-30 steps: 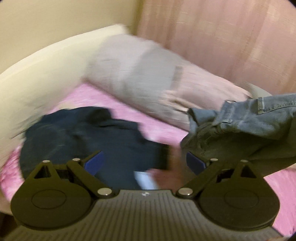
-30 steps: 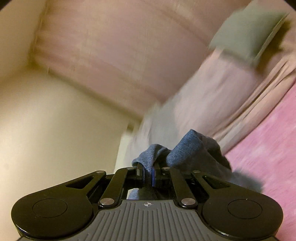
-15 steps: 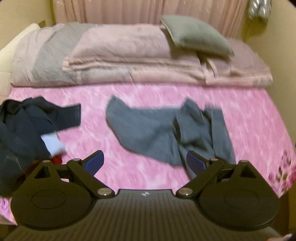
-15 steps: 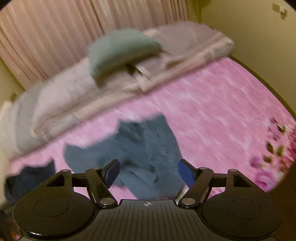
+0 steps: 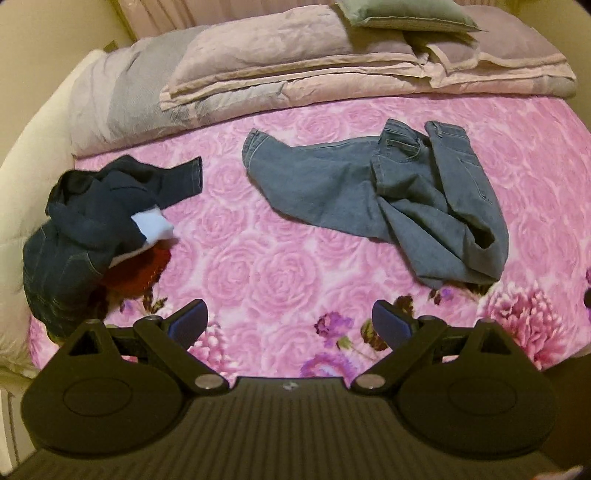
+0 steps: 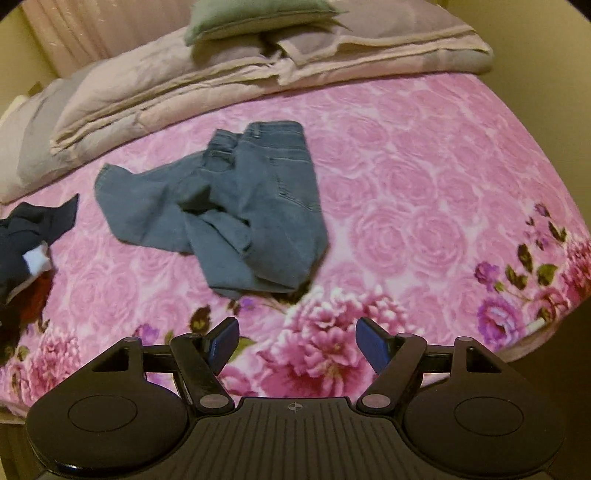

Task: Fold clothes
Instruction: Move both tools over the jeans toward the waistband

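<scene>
Left tool [image 5: 290,325]: black, blue-padded, jaws spread wide, nothing between the pads, hanging over the lower middle of the frame above the pink rose-patterned bedspread [image 5: 258,266] and touching no cloth. Right tool [image 6: 295,341]: same build, jaws apart by a somewhat narrower gap, just been opening, empty, poised over the big flower print at the near edge of the bedspread in the lower centre of its view.

Crumpled pair of light blue denim jeans [image 5: 388,192] lying loose on the bed, centre to right in the left wrist view, one leg stretched toward upper left with its hem showing, the waistband and pockets bunched at upper right, the rest folded over itself toward the lower right. Same jeans [image 6: 229,206] centre-left in the right wrist view, well apart from both tools.

Heap of dark navy denim clothing [image 5: 92,229] at the left edge of the frame, one cuffed end pointing right; a white piece of cloth [image 5: 153,225] tucked against it and a rust-red knitted item [image 5: 136,273] poking out beneath. Heap well apart from the jeans.

Across the top of both frames, folded dusty-pink and grey quilts [image 5: 295,62] stacked along the far side of the bed, a sage-green pillow [image 5: 402,13] resting on top. No containers in sight.
</scene>
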The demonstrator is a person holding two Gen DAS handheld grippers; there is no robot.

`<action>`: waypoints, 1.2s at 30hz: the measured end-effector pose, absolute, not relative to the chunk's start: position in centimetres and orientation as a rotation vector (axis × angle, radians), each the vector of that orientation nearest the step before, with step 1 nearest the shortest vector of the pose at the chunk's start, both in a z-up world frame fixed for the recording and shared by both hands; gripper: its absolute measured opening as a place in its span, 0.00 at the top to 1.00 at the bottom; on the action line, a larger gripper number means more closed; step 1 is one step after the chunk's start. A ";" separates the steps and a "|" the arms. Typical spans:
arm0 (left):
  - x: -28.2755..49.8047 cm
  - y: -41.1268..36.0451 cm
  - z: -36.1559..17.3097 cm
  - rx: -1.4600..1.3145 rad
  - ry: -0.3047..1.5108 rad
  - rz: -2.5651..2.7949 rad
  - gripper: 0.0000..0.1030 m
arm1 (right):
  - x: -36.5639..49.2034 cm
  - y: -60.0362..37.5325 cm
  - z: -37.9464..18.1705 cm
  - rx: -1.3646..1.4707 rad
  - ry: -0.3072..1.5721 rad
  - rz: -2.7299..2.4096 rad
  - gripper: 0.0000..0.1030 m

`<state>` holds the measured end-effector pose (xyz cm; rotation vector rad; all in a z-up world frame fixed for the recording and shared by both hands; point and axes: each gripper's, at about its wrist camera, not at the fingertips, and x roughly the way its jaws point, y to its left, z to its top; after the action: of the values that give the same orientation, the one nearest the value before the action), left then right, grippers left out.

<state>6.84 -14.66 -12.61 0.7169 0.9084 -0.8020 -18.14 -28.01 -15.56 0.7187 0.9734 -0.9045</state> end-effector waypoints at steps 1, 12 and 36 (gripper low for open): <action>6.6 -14.8 -12.4 0.724 0.900 -0.809 0.08 | -18.0 -27.8 -15.5 0.722 0.969 -0.906 0.29; 8.8 -14.3 -10.4 0.710 0.810 -0.892 0.08 | -14.4 -25.5 -14.3 0.715 0.939 -0.953 0.29; 16.4 -14.1 -13.7 0.721 0.867 -0.991 0.08 | -8.7 -22.8 -16.9 0.744 0.996 -1.077 0.29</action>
<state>16.43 -14.05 -13.73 0.7211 0.8669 -0.9908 -8.69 -22.83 -16.85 0.7435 0.9960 -1.0767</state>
